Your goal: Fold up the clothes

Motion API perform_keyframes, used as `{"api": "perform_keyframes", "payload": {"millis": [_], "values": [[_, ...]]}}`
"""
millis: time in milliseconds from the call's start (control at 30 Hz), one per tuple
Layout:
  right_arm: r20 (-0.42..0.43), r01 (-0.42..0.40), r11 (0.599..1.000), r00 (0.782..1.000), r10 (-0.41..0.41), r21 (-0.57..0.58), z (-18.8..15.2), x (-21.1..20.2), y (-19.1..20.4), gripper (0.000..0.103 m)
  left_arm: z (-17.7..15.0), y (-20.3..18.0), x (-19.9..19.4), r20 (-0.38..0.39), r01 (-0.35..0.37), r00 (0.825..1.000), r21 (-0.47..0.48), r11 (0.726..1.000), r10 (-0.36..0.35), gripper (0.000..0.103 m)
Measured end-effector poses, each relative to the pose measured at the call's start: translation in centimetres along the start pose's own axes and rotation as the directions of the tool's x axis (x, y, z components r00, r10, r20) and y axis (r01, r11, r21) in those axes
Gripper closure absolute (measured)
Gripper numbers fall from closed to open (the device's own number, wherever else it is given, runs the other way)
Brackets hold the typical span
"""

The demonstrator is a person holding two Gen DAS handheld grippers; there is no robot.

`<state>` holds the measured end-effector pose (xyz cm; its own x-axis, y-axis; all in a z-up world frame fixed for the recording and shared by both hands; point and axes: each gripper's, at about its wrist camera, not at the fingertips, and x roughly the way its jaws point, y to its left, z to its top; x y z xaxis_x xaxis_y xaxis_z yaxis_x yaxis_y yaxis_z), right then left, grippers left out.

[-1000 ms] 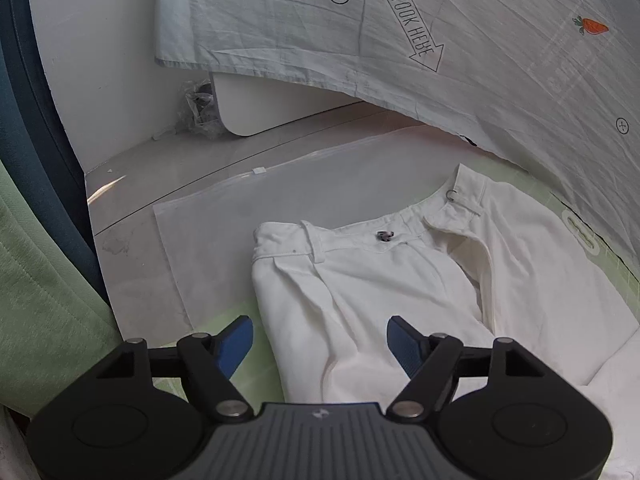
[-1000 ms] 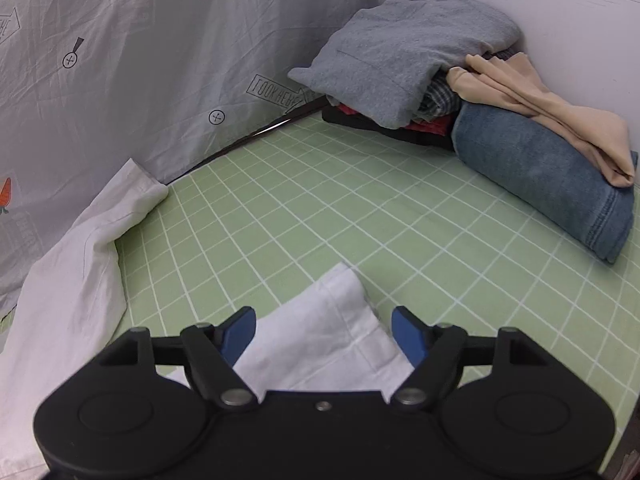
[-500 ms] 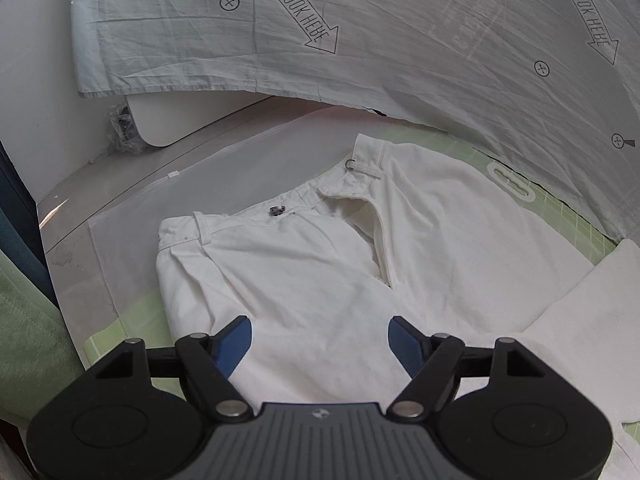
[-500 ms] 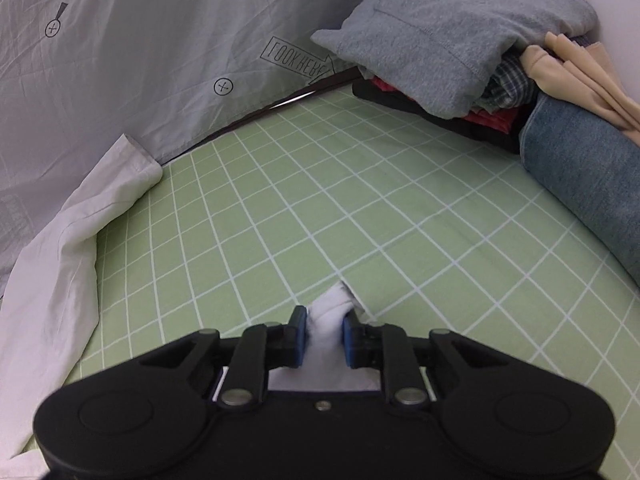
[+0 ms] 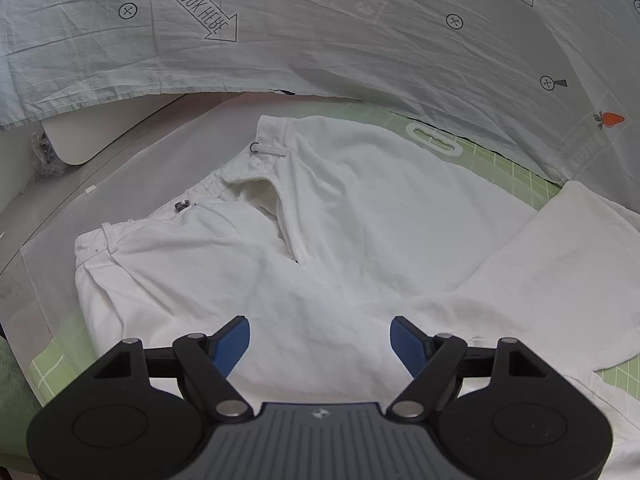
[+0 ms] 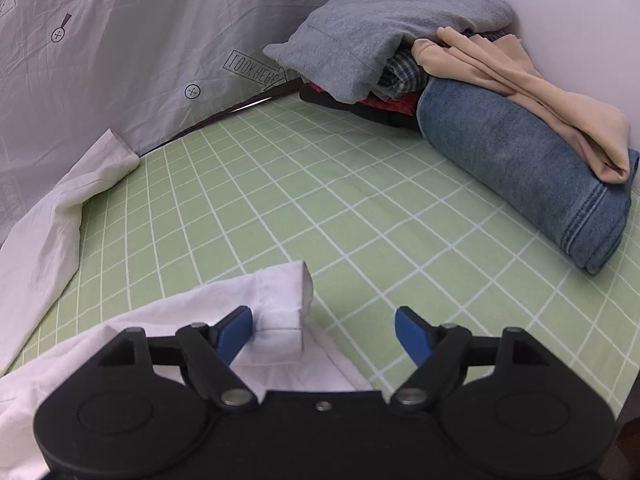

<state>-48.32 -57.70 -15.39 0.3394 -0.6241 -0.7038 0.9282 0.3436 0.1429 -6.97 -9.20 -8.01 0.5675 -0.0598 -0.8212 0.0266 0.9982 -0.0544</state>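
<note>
The white trousers lie spread on the green grid mat, filling the centre of the left wrist view, waistband toward the upper left of the frame, fly open, one leg doubled back at the right edge. The left gripper hovers over the seat area with its jaws standing apart and nothing between them. The right gripper has just been opening; its jaws now stand apart, and the trouser hem lies loose just beside the left blue finger, with no pad pressing on it. Judgement: the cloth looks like a soft, light cotton weave that will drape and crease readily, will not slip from rubber pads, and carries no risk of breakage; the thicker seams are the sound holds, namely the waistband near the belt loop and the stitched hem at the leg end. A pinch on single-layer fabric mid-leg is likely to drag and wrinkle. Surroundings: a printed grey sheet hangs along the top of both views, and the second trouser leg rests against it at the left of the right wrist view. A pile of clothes with rolled jeans occupies the upper right, well apart from the hem, leaving open mat between.
</note>
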Motion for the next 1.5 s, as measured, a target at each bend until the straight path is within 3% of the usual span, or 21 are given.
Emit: {"api": "perform_keyframes", "payload": {"millis": [267, 367, 533, 700, 767, 933, 1033, 1300, 1367, 1467, 1500], "values": [[0.069, -0.026, 0.990, 0.997, 0.017, 0.136, -0.7, -3.0, -2.6, 0.022, -3.1, 1.0, -2.1, -0.011, 0.010, 1.000, -0.027, 1.000, -0.010, 0.023], [0.051, -0.010, 0.996, 0.999, 0.006, 0.087, -0.4, -3.2, -2.5, 0.022, -4.6, 1.0, -2.7, -0.029, 0.000, 1.000, -0.038, 0.999, -0.001, 0.023], [-0.056, 0.010, 1.000, 0.998, -0.011, -0.019, -2.3, -1.6, -2.4, 0.022, -6.5, 0.4, -3.8, -0.046, 0.003, 0.999, -0.061, 0.998, -0.006, 0.023], [-0.085, -0.014, 0.998, 0.996, 0.009, -0.063, -3.8, -1.2, -1.9, 0.025, -7.6, -1.6, -4.2, -0.054, 0.023, 0.998, -0.044, 0.999, -0.026, 0.022], [-0.110, -0.048, 0.994, 0.993, 0.037, -0.099, -4.2, -1.0, -1.4, 0.033, -7.9, -2.6, -4.3, -0.058, 0.033, 0.998, -0.025, 0.999, -0.035, 0.022], [-0.107, -0.054, 0.970, 0.994, 0.030, -0.235, -5.0, -1.6, -0.1, 0.077, -8.5, -4.9, -4.2, -0.071, 0.059, 0.996, 0.016, 0.998, -0.057, 0.022], [-0.129, -0.064, 0.954, 0.991, 0.027, -0.294, -5.2, -2.4, 0.2, 0.086, -8.7, -5.9, -4.0, -0.082, 0.071, 0.994, 0.029, 0.997, -0.068, 0.022], [-0.184, 0.026, 0.934, 0.978, -0.098, -0.356, -7.0, -5.7, -1.1, 0.085, -9.2, -5.9, -3.0, -0.117, 0.053, 0.992, 0.024, 0.998, -0.049, 0.022], [-0.182, 0.041, 0.932, 0.977, -0.113, -0.359, -6.7, -5.9, -0.9, 0.079, -9.0, -5.3, -2.6, -0.126, 0.040, 0.991, 0.016, 0.999, -0.037, 0.022], [-0.137, 0.092, 0.947, 0.981, -0.139, -0.307, -4.7, -6.2, -0.1, 0.059, -8.4, -4.2, -2.2, -0.125, 0.030, 0.992, -0.004, 1.000, -0.030, 0.022], [-0.118, 0.098, 0.956, 0.984, -0.135, -0.277, -3.8, -6.3, 0.3, 0.046, -8.1, -3.9, -2.1, -0.121, 0.028, 0.992, -0.010, 1.000, -0.029, 0.022]]}}
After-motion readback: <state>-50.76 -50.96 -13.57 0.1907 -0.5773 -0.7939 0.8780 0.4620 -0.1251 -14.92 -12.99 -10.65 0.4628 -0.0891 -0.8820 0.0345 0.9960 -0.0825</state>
